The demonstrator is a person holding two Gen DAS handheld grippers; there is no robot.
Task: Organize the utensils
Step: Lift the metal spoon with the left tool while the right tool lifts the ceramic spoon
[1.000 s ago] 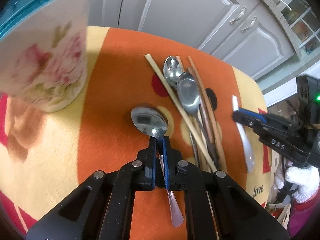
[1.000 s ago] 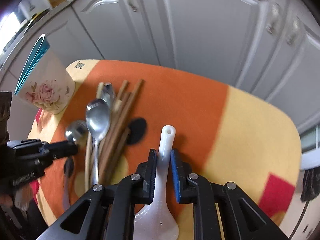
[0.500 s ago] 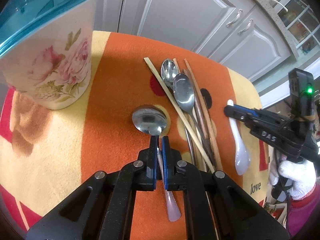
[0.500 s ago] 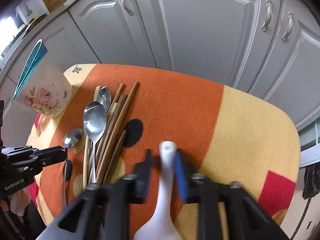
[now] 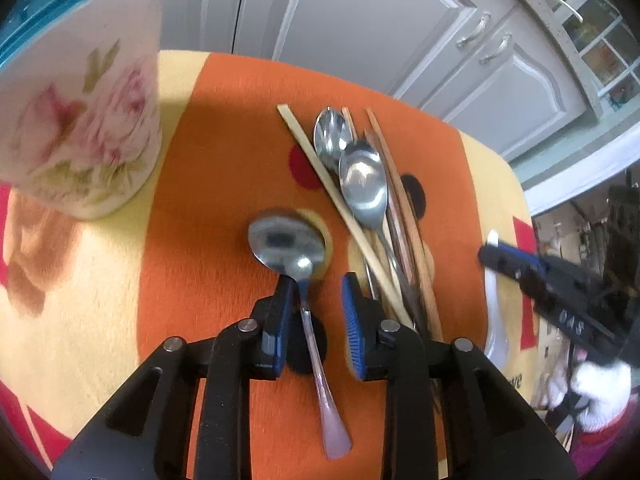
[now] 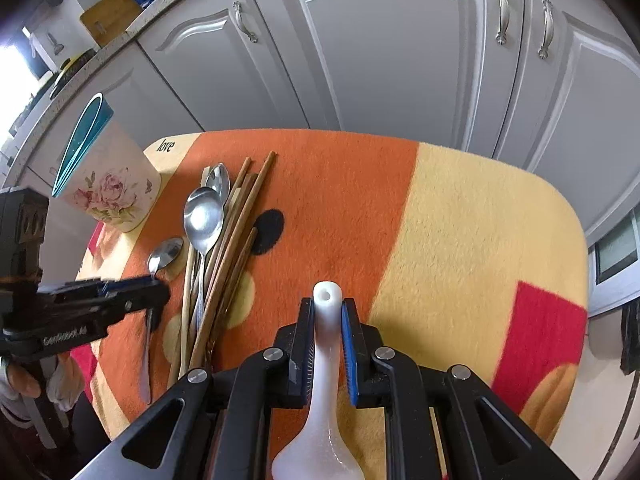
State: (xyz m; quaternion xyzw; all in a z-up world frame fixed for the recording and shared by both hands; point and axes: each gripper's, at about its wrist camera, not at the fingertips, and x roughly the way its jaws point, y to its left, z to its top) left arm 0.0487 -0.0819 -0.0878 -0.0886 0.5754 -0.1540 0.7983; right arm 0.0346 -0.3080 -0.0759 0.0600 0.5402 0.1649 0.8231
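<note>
A metal spoon (image 5: 294,258) lies on the orange cloth between the fingers of my left gripper (image 5: 318,286), which is open; the spoon's neck rests against the left pad. To its right lies a pile of two more metal spoons (image 5: 362,184) and several chopsticks (image 5: 404,232). A white ceramic spoon (image 6: 326,344) lies between the pads of my right gripper (image 6: 326,312), which stands narrowly open around its handle. The floral holder cup (image 5: 76,128) with a teal rim stands at the left; it also shows in the right wrist view (image 6: 106,188).
The table carries an orange, yellow and red cloth (image 6: 460,240). Grey cabinet doors (image 6: 380,48) stand behind the table's far edge. The right gripper shows at the right of the left wrist view (image 5: 552,296), and the left gripper at the left of the right wrist view (image 6: 92,308).
My left gripper has opened and let go of the metal spoon, which now lies on the cloth. The right gripper has shifted over the white spoon, its jaws still around the handle.
</note>
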